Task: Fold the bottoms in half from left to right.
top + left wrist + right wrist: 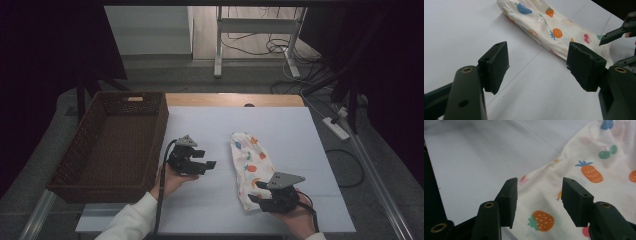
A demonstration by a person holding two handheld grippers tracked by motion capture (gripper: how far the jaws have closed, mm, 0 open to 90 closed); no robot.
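A fruit-print cloth (248,165) lies lengthwise on the white bench (280,125). The right gripper (260,200) sits at the cloth's near end, its tips over the hem. The left gripper (209,165) hovers just left of the cloth, apart from it. A brown woven basket (70,155) stands at the bench's left edge.

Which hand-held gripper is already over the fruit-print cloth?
The right hand-held gripper: its open jaws straddle the fruit-print cloth at its near end. The left hand-held gripper sits beside it over bare white table, jaws open.
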